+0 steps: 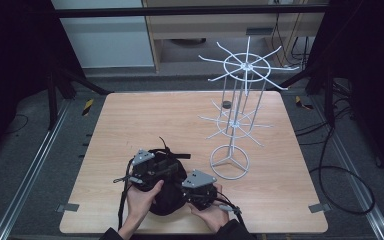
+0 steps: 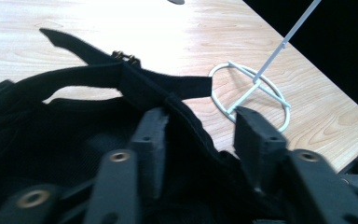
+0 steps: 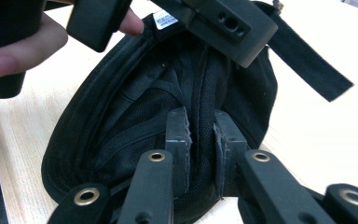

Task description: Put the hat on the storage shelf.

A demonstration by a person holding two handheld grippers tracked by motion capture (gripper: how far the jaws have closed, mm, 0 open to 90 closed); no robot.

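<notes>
A person at the bottom edge of the high view works a black cap [image 1: 166,192] with a hand-held gripper in each hand, low and just left of centre on the pale wooden table [image 1: 130,125]. The cap lies upside down, its dark lining facing up and its adjuster strap [image 2: 168,86] trailing off toward the middle of the table.

The right gripper [image 3: 200,135], seen low in the centre of its own view, is clenched on the cap's rim, the two black jaws pressed close with a fold of the padded edge pinched between them. In the high view that gripper [image 1: 200,192] sits at the lower centre under its grey three-cornered plate, held by the right hand [image 1: 211,216].

The left gripper [image 2: 200,126] stands released: its jaws are spread apart over the cap's edge near the strap, one jaw on the fabric, the other off to the side above bare wood. The left hand [image 1: 141,197] holds it at the cap's left side, where the left gripper [image 1: 142,167] shows in the high view.

A white wire display stand [image 1: 236,115] with two tiers of radiating hooks rises right of centre, its ring base [image 2: 251,95] on the table just beside the cap. A small dark round object [image 1: 226,104] lies farther back, behind the stand.
</notes>
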